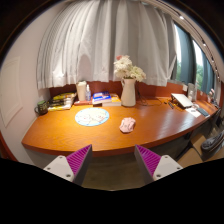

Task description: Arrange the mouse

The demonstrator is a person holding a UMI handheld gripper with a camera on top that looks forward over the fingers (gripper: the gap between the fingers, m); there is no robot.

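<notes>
I hold the gripper [113,158] back from the desk [60,132], fingers spread wide and empty, so the whole work surface stays in view before I commit to an approach.

Left to right on the desk: a stack of books [60,100] sits at the far left near the wall, well clear of the work area. Small boxes [97,96] stand behind the round pad [92,117], which lies flat and bare; I judge it the intended rest for the mouse. The mouse [127,125] lies just right of the pad, apart from it, on bare wood beyond my fingers. A vase [128,92] of flowers stands behind the mouse, near enough to demand a low approach. A laptop [184,100] sits at the far right, well apart. Nothing stands between the fingers and the mouse.
</notes>
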